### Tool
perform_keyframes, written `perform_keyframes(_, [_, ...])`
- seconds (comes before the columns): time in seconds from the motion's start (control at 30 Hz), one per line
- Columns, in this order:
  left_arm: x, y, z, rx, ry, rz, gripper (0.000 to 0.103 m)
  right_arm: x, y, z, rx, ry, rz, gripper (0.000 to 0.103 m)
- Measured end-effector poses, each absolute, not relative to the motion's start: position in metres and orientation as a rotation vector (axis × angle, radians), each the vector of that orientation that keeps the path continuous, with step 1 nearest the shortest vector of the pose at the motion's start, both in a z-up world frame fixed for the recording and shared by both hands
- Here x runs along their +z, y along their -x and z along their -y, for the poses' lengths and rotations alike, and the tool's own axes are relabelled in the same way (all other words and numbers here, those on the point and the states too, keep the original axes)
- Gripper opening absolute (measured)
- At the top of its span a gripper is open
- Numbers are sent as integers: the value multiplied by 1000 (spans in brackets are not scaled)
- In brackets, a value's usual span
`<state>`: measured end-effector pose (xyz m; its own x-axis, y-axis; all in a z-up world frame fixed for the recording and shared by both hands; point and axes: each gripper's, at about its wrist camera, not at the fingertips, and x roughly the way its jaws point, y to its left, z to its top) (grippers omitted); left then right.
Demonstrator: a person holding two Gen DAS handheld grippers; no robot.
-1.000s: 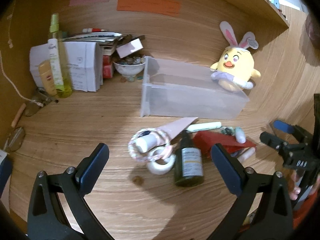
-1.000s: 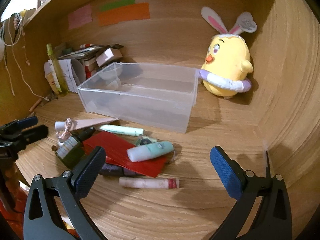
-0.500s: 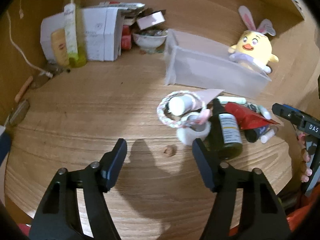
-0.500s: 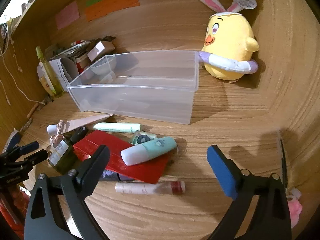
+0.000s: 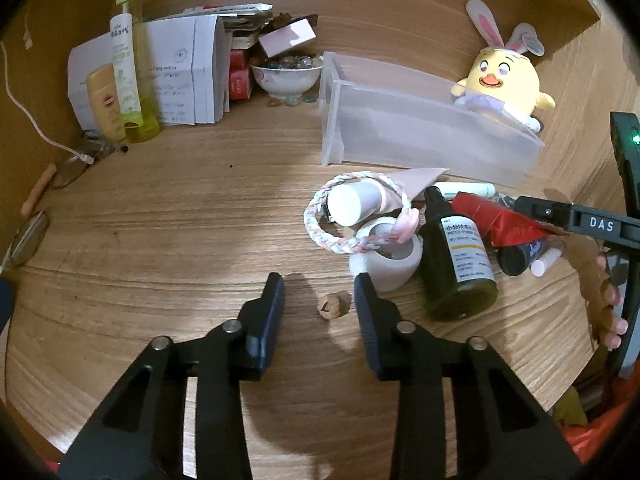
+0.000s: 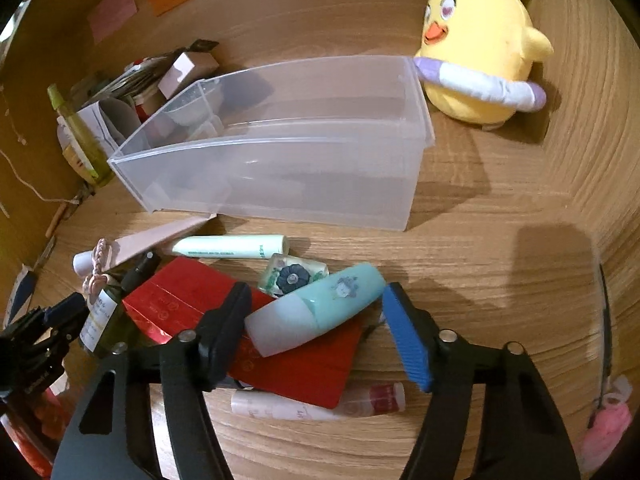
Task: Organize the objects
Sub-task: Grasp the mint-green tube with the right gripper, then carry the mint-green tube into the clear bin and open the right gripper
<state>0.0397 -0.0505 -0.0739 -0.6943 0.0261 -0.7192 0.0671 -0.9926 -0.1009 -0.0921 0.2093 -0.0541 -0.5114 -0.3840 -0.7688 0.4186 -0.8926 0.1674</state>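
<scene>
My right gripper [image 6: 316,316], half open, straddles the teal tube [image 6: 316,312]: white cap at eight o'clock. Only my left gripper [image 5: 320,300], narrow, shows a brown bead [image 5: 330,306].

Warm indoor light falls on a wood-grain desk [image 5: 160,216] enclosed by matching wooden walls [image 6: 328,12].

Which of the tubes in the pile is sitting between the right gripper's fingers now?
The teal tube with a white cap, lying atop the red box. The pale green tube lies nearer the clear bin; the right gripper is open around it.
</scene>
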Motion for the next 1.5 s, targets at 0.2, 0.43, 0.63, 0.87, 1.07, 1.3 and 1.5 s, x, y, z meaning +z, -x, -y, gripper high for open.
perform_keyframes(0.2, [-73, -42, 51, -2867, -1224, -183, 13, -58, 95, -214, -2391, -1223, -49, 42])
perform_keyframes(0.43, [-67, -45, 51, -2854, -1192, -185, 13, -61, 96, -219, -2408, -1232, -50, 25])
perform_keyframes(0.63, [-48, -46, 56, -2885, -1108, -203, 13, -60, 92, -230, -2439, -1230, -123, 22])
perform_keyframes(0.87, [-25, -42, 52, -2936, -1017, -223, 13, -61, 89, -245, -2445, -1269, -163, 23])
perform_keyframes(1.07, [-9, -29, 41, -2990, -961, -193, 13, -57, 95, -239, -2463, -1244, -216, 43])
perform_keyframes(1.3, [0, -13, 25, -3034, -944, -163, 13, -57, 112, -229, -2448, -1217, -259, 43])
perform_keyframes(1.5, [4, 1, 19, -3050, -950, -162, 13, -62, 121, -231, -2450, -1220, -261, 20])
